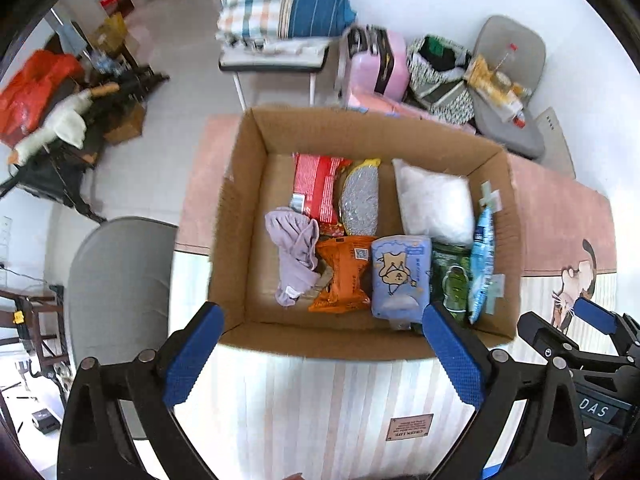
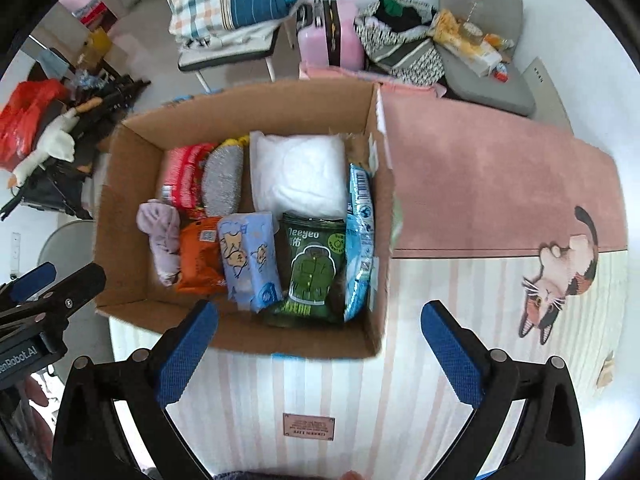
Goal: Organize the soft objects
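**A:** Between the jaws of both tools, what have we got?

**B:** Nothing. The left gripper is spread wide and empty, and so is the right gripper. Each hovers above the near wall of the cardboard box, which sits on a striped and pink mat.

**A:** And the soft things?

**B:** All inside the box, just ahead of the jaws. Nearest the left tool's right finger sit the blue tissue pack and the green packet; the orange packet lies straight ahead, with the lilac cloth to its left. Farther back are the red packet, the grey scrubber and the white pillow bag. A light blue pouch stands on edge against the right wall.

**A:** So what would doing this well take?

**B:** The box looks nearly packed, so I'd judge the job close to done. If anything wants tidying, it's the loose cloth. I'd drop the left jaws straight down over its bunched middle, clear of the box wall, and close gently so the fabric gathers rather than slips. Keep the right tool out to the side so the two don't collide over the box
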`<state>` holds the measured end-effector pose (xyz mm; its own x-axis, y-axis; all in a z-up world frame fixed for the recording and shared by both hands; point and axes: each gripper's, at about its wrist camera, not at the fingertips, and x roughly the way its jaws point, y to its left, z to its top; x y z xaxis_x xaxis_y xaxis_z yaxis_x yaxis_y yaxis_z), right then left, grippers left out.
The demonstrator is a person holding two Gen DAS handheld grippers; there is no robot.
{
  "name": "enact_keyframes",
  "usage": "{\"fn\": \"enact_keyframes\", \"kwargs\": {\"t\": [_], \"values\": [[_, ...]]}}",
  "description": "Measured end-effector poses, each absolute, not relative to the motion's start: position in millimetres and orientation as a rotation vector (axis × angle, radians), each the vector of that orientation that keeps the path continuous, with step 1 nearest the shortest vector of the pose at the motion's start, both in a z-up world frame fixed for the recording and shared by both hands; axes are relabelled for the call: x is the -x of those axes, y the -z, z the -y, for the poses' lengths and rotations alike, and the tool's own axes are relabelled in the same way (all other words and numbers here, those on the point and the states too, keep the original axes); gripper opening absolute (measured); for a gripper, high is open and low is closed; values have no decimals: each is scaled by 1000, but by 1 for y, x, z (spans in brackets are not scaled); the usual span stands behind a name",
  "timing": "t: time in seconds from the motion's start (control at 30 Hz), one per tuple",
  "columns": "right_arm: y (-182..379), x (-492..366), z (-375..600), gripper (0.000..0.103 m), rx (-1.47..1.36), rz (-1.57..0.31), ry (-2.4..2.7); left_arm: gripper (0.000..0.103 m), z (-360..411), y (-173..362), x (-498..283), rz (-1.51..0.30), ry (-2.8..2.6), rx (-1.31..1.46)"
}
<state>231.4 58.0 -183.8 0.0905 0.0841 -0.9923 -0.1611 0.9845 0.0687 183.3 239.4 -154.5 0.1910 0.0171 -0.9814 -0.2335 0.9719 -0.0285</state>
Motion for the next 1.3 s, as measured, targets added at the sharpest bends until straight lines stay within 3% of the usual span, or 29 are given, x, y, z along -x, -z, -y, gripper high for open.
{"fn": "enact_keyframes", "kwargs": {"t": [0.6, 0.93, 1.3], "values": [[13, -111, -21, 103, 53, -1164, -232, 102, -193, 8, -66, -1092, -162, 125], [-57, -53, -13, 103, 95, -1022, -247, 102, -183, -39, -24, -1003, -169, 124], [-78, -38, -3, 103, 115, -976, -222, 102, -182, -45, -12, -979, -193, 137]]}}
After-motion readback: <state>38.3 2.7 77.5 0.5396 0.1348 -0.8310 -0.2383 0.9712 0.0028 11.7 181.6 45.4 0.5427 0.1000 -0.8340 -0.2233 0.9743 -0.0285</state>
